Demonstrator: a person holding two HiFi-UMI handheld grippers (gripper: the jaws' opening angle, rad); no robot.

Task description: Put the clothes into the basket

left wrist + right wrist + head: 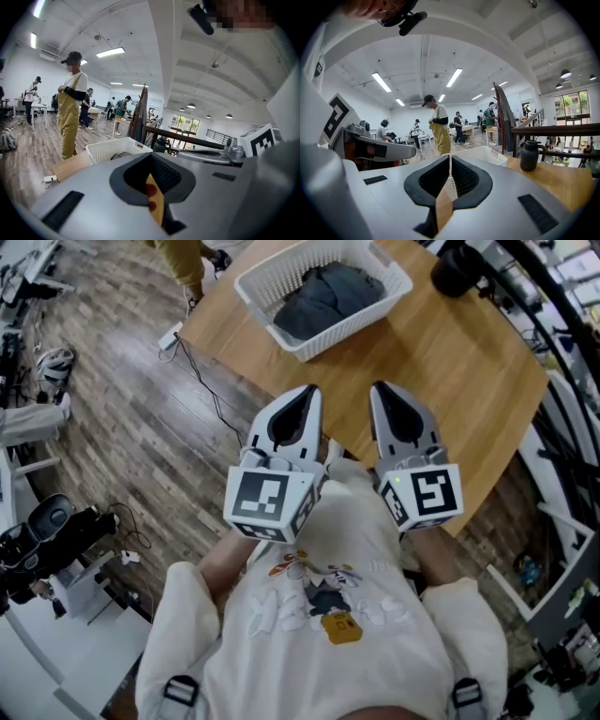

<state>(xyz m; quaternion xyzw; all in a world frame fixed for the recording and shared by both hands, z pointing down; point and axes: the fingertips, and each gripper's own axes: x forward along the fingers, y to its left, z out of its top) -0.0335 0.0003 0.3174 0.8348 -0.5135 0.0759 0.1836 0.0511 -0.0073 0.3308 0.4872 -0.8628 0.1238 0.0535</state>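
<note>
As the head view shows, the dark clothes (330, 296) lie inside the white basket (267, 273) on the table (441, 362), with no other garment visible, while you hold the left gripper (302, 401) and right gripper (388, 397) near your chest. The left gripper view shows jaws together on nothing; the right gripper view shows the same, so the task looks finished.

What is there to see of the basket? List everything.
The basket is white, plastic by the look of it, and rectangular, with lattice walls and a flared rim. It stands upright and open-topped on the far side of the wooden table, turned at a slant in the head view. Dark blue-grey clothes lie crumpled inside, covering most of the bottom and staying below the rim. Only the table and the clothes touch it.
</note>
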